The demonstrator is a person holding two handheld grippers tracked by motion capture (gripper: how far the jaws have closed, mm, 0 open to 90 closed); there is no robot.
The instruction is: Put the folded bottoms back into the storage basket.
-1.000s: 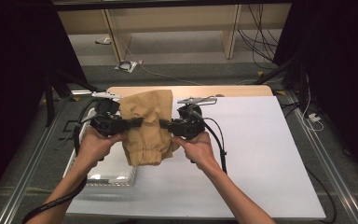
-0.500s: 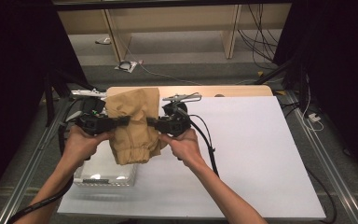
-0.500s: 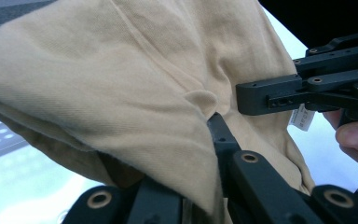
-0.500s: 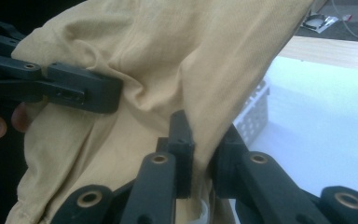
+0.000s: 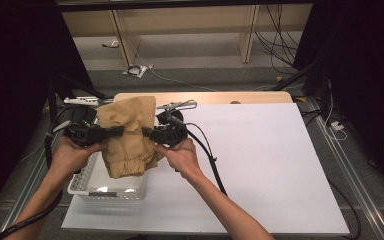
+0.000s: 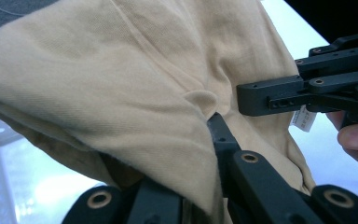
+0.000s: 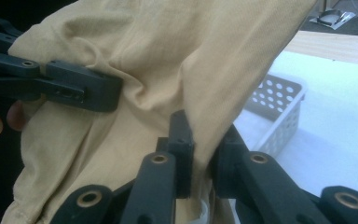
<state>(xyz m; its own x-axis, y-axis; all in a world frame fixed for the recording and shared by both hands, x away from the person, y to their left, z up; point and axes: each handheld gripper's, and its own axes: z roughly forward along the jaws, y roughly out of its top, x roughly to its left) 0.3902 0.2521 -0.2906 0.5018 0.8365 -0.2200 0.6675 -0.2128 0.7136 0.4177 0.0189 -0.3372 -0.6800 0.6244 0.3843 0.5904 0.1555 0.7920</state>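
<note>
A tan garment hangs bunched between the two claws above a white perforated basket at the table's near left; the left claw is clamped on its left edge, the right claw on its right; the garment's cuffed lower end droops over the basket's right side; the basket's contents cannot be told.
</note>
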